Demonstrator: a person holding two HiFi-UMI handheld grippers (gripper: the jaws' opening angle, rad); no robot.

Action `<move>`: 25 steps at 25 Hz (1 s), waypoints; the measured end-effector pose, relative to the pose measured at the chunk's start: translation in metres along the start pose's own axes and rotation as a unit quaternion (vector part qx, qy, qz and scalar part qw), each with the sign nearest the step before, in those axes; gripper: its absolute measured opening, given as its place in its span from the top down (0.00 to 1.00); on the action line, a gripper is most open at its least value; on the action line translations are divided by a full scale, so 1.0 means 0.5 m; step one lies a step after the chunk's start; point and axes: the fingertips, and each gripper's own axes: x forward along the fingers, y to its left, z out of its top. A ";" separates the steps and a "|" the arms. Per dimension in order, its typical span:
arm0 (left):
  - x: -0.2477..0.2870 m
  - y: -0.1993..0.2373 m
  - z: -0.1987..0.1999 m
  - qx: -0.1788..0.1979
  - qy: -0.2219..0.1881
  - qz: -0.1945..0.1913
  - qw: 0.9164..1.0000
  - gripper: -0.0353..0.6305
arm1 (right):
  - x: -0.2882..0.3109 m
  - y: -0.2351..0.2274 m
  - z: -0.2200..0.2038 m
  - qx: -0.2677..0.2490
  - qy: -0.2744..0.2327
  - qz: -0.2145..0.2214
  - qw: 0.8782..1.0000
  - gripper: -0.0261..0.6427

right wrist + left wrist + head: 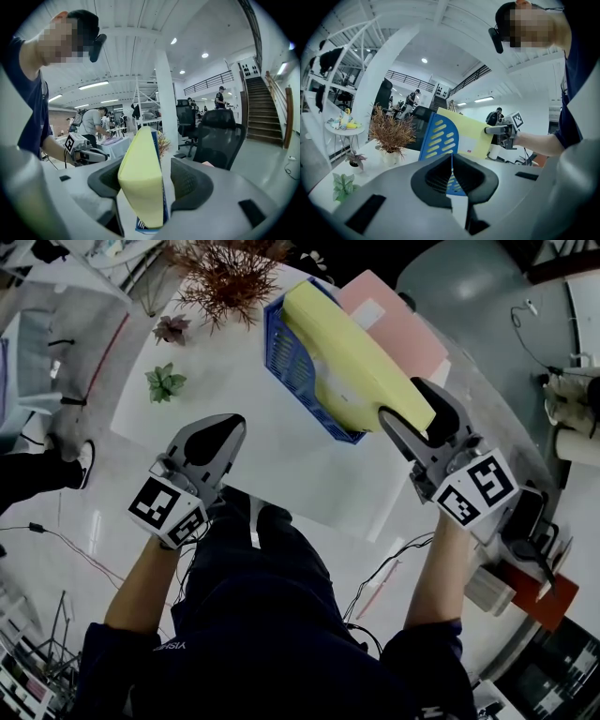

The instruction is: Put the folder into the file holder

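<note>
Two hand-held grippers up over a white tabletop.

Right gripper: jaws spread wide, straddling the near corner of the pale yellow flat folder. In the right gripper view the folder's edge stands between the pads. It sits close against one pad, with a visible gap to the other, so it is not clamped.

Folder position: it sits slanted in the blue perforated plastic file holder. Its far end is down inside, and its near end sticks out past the holder's rim toward the right gripper. The left gripper view shows the same thing, with the yellow sheet coming out from behind the holder's slotted blue side wall.

Left gripper: jaws together with only a thin slit between the pads and nothing held. It is up off the table, well apart from the holder, on the person's left side.

Other items on the table:
- A pink flat folder lies just behind the holder.
- A dried reddish-brown plant stands beside the holder's far side.
- A small green leafy plant and a small purplish plant stand near the table's left edge.
</note>
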 end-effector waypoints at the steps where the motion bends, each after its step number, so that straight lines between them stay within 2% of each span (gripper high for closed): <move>1: 0.000 -0.004 0.001 0.002 0.000 -0.001 1.000 0.89 | -0.007 0.000 0.002 0.000 -0.004 -0.003 1.000 0.51; 12: 0.006 -0.058 0.028 0.038 -0.003 -0.016 0.999 0.89 | -0.080 0.033 0.011 0.019 -0.050 -0.012 0.999 0.50; 25: -0.009 -0.124 0.064 0.071 -0.016 -0.023 0.997 0.89 | -0.168 0.076 0.008 0.050 -0.104 -0.042 0.992 0.50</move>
